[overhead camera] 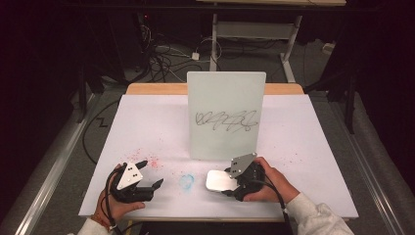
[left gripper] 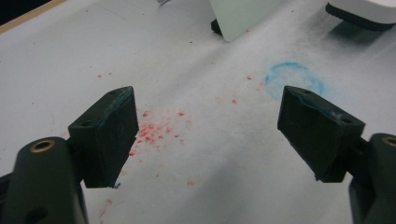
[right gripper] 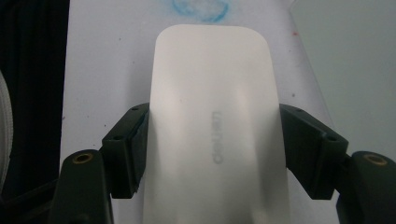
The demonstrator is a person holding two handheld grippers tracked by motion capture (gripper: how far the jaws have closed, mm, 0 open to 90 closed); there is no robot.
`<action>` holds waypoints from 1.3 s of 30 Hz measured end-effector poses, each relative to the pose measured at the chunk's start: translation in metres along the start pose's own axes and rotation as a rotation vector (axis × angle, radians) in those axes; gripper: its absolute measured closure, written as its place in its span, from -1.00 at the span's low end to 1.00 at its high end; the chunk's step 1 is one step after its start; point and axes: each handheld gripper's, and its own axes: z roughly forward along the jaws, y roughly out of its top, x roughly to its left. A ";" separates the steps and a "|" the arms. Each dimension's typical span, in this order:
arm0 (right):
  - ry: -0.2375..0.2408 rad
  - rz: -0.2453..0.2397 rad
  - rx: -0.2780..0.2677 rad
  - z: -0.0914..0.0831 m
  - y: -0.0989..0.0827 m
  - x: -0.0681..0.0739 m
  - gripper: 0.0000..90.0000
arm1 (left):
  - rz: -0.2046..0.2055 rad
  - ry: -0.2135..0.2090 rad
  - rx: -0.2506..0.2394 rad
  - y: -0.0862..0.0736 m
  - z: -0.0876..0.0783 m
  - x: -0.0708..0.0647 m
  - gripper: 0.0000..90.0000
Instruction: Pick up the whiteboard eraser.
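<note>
A small whiteboard (overhead camera: 226, 115) stands upright in the middle of the table, with a black scribble (overhead camera: 226, 121) across its face. In front of it, low over the table, is a white eraser block (overhead camera: 219, 180). My right gripper (overhead camera: 227, 182) is shut on it. The right gripper view has both jaws pressed against the eraser's (right gripper: 212, 70) long sides, and the right gripper (right gripper: 214, 126) points at a blue ring mark (right gripper: 200, 10). My left gripper (overhead camera: 151, 173) rests at the front left, open. Only the table lies between the jaws of the left gripper (left gripper: 208, 107).
A white sheet (overhead camera: 303, 142) covers the table. Red specks (overhead camera: 147, 160) dot it near the left gripper, and the blue ring mark (overhead camera: 186, 181) lies between the two grippers. The table's front edge is just behind both hands. Cables and a desk frame (overhead camera: 254, 29) stand on the floor beyond.
</note>
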 end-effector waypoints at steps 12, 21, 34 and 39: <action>-0.111 0.021 -0.086 -0.021 0.002 0.001 -0.31 | 0.011 0.015 0.001 0.000 0.000 0.000 -0.57; -0.157 0.053 -0.110 -0.030 -0.005 -0.002 -0.31 | 0.015 0.004 0.009 0.002 0.007 0.001 -0.57; -0.228 0.082 -0.137 -0.045 -0.014 -0.008 -0.31 | 0.028 -0.008 0.023 0.002 0.012 0.002 -0.56; -0.256 0.088 -0.140 -0.049 -0.016 -0.009 -0.31 | 0.034 -0.010 0.025 0.003 0.013 0.001 -0.56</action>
